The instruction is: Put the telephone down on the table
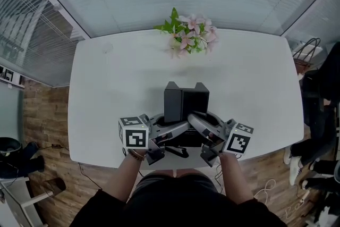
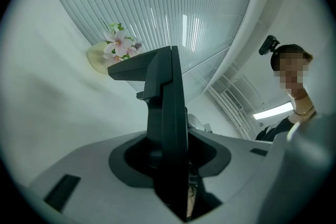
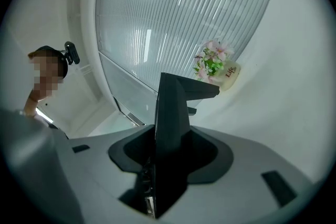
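The telephone (image 1: pixel 186 104) is a dark blocky unit with a grey body, held just above the front part of the white table (image 1: pixel 255 82). My left gripper (image 1: pixel 161 139) is clamped on its left side and my right gripper (image 1: pixel 205 135) on its right side, both pointing inward and level. In the left gripper view the telephone's black upright part (image 2: pixel 167 113) and grey body fill the lower half. The right gripper view shows the same black part (image 3: pixel 170 128) from the other side. The jaws' pads are hidden behind the telephone.
A vase of pink flowers (image 1: pixel 188 34) stands at the table's far edge, in front of the window blinds. A dark bag (image 1: pixel 308 53) and a person's legs are beside the table's right end. Cables lie on the wooden floor (image 1: pixel 265 188).
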`<action>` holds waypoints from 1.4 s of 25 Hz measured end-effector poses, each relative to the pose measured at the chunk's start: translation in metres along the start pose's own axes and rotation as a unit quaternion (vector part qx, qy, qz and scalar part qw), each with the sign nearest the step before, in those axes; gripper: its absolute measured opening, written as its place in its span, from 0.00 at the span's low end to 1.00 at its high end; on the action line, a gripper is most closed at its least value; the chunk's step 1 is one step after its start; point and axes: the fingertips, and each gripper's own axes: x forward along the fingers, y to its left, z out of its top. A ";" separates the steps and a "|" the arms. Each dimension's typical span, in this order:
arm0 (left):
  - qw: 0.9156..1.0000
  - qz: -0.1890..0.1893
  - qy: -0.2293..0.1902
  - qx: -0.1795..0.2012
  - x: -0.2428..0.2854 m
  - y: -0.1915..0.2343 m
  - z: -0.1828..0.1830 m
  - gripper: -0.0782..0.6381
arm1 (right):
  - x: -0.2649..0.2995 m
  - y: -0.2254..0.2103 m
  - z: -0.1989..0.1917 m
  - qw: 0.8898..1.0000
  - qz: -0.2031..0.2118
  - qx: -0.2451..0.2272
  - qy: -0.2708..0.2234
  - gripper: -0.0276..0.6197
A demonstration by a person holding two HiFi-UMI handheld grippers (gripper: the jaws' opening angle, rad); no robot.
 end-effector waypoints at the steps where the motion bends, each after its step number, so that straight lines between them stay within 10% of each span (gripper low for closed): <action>1: 1.000 0.000 0.000 -0.001 0.000 0.001 -0.001 0.37 | 0.000 -0.001 -0.001 1.000 0.000 0.000 0.001 0.34; 35: 0.999 0.031 0.012 -0.010 0.004 0.032 -0.025 0.38 | -0.005 -0.034 -0.022 1.000 0.007 0.024 0.011 0.33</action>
